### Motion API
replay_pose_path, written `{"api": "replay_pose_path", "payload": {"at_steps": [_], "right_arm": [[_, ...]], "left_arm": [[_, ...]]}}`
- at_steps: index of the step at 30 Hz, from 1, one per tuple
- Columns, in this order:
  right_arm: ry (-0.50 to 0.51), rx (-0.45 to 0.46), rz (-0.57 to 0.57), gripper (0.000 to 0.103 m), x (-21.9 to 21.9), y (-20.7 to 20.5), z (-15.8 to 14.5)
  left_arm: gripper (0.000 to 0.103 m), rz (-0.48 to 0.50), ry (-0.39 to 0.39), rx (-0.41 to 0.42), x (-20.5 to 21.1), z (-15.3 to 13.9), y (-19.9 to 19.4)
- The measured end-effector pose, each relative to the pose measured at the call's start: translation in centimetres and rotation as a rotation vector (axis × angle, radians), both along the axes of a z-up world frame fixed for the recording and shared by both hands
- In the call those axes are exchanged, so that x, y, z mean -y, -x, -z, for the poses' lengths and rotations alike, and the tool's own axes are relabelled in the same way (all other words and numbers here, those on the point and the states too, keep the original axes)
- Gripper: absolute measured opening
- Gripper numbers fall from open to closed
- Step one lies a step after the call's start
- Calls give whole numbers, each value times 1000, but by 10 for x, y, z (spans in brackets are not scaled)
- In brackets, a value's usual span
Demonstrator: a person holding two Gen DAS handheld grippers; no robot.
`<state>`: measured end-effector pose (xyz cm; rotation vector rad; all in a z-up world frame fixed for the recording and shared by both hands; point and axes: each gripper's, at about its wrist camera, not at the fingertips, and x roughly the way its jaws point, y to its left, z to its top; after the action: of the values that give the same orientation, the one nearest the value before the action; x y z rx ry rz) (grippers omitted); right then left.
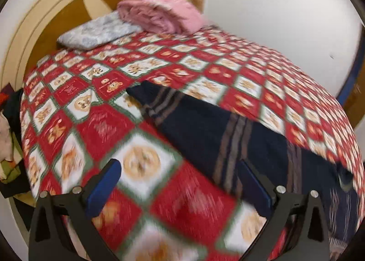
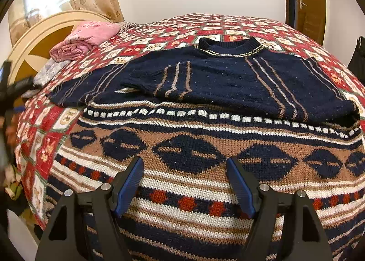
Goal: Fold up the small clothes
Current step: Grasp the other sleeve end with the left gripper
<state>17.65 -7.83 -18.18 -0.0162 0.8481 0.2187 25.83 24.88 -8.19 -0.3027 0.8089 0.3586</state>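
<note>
While the knitted sweater [image 2: 205, 92] lies spread on the bedspread [image 2: 173, 30], the folding looks only begun. One sleeve [image 2: 168, 83] is already turned in across the chest, its cuff toward the middle of the body, and the opposite shoulder edge also seems doubled inward, though I cannot be sure of that. What remains, as I judge it, is to bring the long lower half up over the chest.

Both tools are empty. The right gripper [image 2: 184, 183] hovers over the sweater's patterned lower band, jaws standing well apart with nothing between them. The left gripper [image 1: 180, 183] is off the sweater's side, over bare bedspread beside the navy edge, jaws likewise wide and gripping nothing; that view is smeared, so fine detail is lost.

The sweater is a thick, coarse knit: navy chest with thin tan and grey vertical stripes, a ribbed round collar [image 2: 230, 47], then horizontal bands of tan with navy diamonds, white dashes and rust-red lozenges. It should drape heavily and hold a fold. Beneath it the bedspread is smooth printed cloth in red and white checks. Beyond the sweater's collar end, near the curved cream headboard [image 2: 34, 39], sits a plush pink blanket [image 2: 89, 37], loosely folded.
</note>
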Motion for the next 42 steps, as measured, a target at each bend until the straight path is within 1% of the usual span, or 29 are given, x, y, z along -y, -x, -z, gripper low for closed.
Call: {"api": "replay_pose_path", "payload": {"at_steps": [1,2,3,4,6,10,13,14,15,16,17,18,19,20,22,25,28,30,32,34,37,38,39,42], "right_arm": [[12,5,-9,80,-2,1,1],[29,11,-18,80,-5,2,2],[54,19,-28,81,-8,3,3],[72,26,-35,82,-10,5,5],[85,39,-48,84,-11,7,6],[70,38,-51,85,-9,6,6],[67,35,-52,87,-10,5,7],[67,35,-51,88,-10,5,7],[67,35,-49,88,-11,5,7],[67,35,-48,90,-11,5,8],[66,36,-48,90,-12,5,8],[65,36,-48,90,-12,5,8],[65,38,-47,90,-13,5,8],[65,38,-47,90,-13,5,8],[59,34,-47,90,-12,5,8],[33,15,-40,90,-9,3,4],[-55,0,-5,90,4,5,-3],[-89,-13,28,90,13,7,-6],[-117,-19,60,90,23,10,-8],[-129,-17,90,90,30,13,-11],[-154,11,127,90,42,22,-19],[-156,20,134,90,45,24,-22],[-158,32,140,90,47,27,-26],[-165,55,157,90,55,33,-33]], "left_arm": [[97,-14,14,-25,-8,5,-16],[88,-15,40,-47,-15,10,-30],[76,-16,71,-65,-22,16,-43],[71,-29,106,-80,-30,23,-54],[71,-76,162,-93,-43,36,-70],[70,-123,189,-113,-53,53,-88],[69,-115,147,-116,-51,55,-96],[68,-113,145,-116,-51,55,-97],[62,-117,145,-111,-53,56,-97],[47,-122,140,-101,-54,56,-96],[36,-128,131,-93,-55,56,-96],[16,-122,133,-81,-58,57,-96],[12,-104,155,-64,-59,58,-95],[11,-91,170,-57,-61,58,-97],[10,-74,167,-58,-60,54,-94],[10,-76,184,-42,-59,46,-91],[10,-59,179,13,-51,24,-83],[10,-15,141,49,-37,5,-79],[10,37,108,90,-18,-15,-74],[10,90,104,130,3,-33,-69],[10,189,88,182,43,-57,-59],[10,245,74,209,68,-68,-53],[10,281,61,224,84,-74,-48],[10,440,12,269,154,-89,-28]]}}
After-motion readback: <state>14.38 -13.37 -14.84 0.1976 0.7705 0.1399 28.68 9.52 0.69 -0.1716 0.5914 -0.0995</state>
